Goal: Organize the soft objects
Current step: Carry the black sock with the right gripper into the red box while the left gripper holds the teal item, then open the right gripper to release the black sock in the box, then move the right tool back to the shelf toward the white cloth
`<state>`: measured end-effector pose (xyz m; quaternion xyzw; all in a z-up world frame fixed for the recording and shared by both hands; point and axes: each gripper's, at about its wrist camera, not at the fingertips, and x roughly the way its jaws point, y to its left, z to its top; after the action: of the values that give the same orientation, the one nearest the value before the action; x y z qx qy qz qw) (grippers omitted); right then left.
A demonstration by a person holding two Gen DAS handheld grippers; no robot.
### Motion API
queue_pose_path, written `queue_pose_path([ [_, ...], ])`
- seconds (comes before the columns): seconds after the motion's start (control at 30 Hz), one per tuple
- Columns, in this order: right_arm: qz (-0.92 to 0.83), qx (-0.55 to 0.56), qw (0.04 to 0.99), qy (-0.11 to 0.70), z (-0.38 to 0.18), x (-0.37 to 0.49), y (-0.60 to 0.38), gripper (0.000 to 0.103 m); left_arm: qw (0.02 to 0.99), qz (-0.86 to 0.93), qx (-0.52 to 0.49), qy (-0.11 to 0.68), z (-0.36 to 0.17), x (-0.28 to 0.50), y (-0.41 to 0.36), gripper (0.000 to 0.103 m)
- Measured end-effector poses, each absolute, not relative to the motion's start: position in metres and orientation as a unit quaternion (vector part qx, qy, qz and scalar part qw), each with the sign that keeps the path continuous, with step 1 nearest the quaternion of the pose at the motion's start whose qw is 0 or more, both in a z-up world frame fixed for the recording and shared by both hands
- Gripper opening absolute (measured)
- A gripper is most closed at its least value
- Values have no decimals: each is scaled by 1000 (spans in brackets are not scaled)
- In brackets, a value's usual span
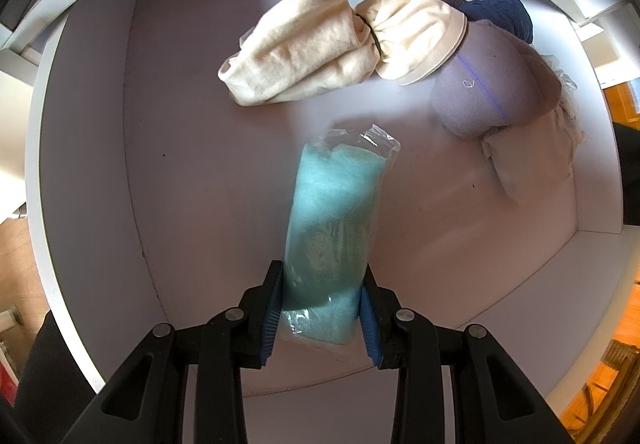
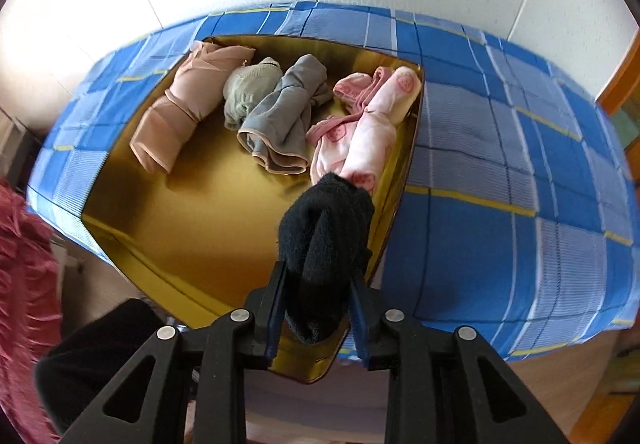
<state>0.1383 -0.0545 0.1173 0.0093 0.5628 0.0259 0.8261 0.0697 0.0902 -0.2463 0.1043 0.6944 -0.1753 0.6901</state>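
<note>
In the left wrist view my left gripper (image 1: 320, 308) points down into a white drawer (image 1: 100, 163) and is shut on a teal cloth in clear plastic wrap (image 1: 332, 211). Beyond it lie a cream bundle (image 1: 304, 55), a lilac bundle with a blue stripe (image 1: 476, 83) and a dark blue piece (image 1: 508, 11). In the right wrist view my right gripper (image 2: 318, 308) is shut on a black sock bundle (image 2: 328, 228) above the near right corner of a gold tray (image 2: 200, 211). The tray holds beige (image 2: 184, 103), green-grey (image 2: 248, 91), grey (image 2: 284, 115) and pink (image 2: 368, 123) bundles.
The gold tray rests on a blue checked cloth (image 2: 500, 203) in front of a white wall. A red fuzzy fabric (image 2: 20, 284) hangs at the left edge. A beige cloth (image 1: 532, 159) lies against the drawer's right wall. Bare drawer floor shows left of the teal cloth.
</note>
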Motion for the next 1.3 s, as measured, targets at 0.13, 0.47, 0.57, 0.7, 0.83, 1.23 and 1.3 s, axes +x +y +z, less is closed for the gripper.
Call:
queue_pose_path([
  [0.13, 11, -22, 824, 566, 111, 140, -52, 33, 690, -175, 104, 695, -247, 70, 90, 35],
  [0.47, -8, -24, 849, 527, 126, 130, -65, 36, 690, -175, 104, 695, -247, 69, 88, 35],
  [0.57, -14, 1, 860, 510, 132, 123, -78, 36, 690, -175, 104, 695, -247, 70, 89, 35],
  [0.7, -11, 29, 871, 490, 137, 107, -93, 36, 690, -175, 104, 695, -247, 69, 88, 35],
  [0.83, -2, 60, 883, 466, 136, 83, -109, 36, 690, -175, 104, 695, -247, 69, 88, 35],
  [1.23, -2, 127, 870, 477, 79, 16, -131, 36, 696, -171, 100, 690, -244, 67, 94, 35],
  [1.3, -3, 135, 860, 492, 63, 11, -130, 36, 699, -172, 101, 687, -241, 65, 94, 35],
])
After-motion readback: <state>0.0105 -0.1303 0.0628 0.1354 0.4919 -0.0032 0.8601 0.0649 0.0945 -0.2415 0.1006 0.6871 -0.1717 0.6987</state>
